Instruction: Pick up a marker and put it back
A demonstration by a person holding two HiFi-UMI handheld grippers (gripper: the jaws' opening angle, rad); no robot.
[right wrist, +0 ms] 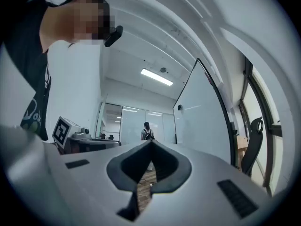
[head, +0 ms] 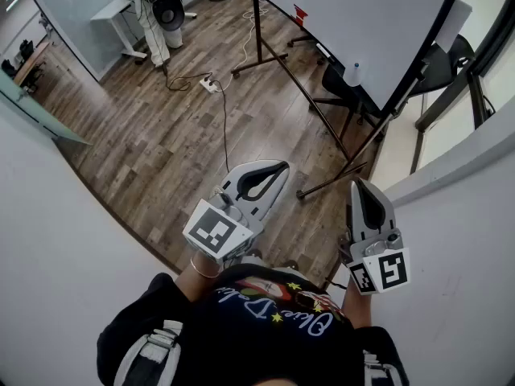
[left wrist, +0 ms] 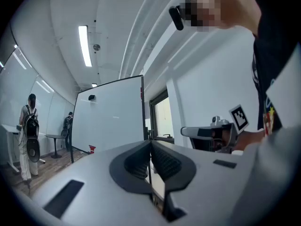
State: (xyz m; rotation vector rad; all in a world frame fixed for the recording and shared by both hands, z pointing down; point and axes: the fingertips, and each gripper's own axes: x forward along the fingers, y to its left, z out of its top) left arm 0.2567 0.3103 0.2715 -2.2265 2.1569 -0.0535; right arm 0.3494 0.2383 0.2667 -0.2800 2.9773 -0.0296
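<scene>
A white board (head: 362, 14) on a dark wheeled stand stands ahead at the upper right. A small dark object (left wrist: 91, 98) sticks to its face, and a small white item (head: 354, 75) sits at its lower edge. I cannot make out a marker in any view. My left gripper (head: 280, 167) is held level over the wood floor, its jaws shut with nothing between them. My right gripper (head: 358, 185) is beside it to the right, also shut and empty. Each gripper shows in the other's view: the right gripper (left wrist: 207, 133) and the left gripper (right wrist: 80, 142).
A power strip (head: 211, 84) and its cable lie on the wood floor (head: 161, 151). A person with a backpack (head: 151, 22) stands by a desk (head: 113, 10) at the far end. The board's stand legs (head: 322, 119) cross the floor. White walls close in left and right; a dark chair (head: 442, 59) is behind the board.
</scene>
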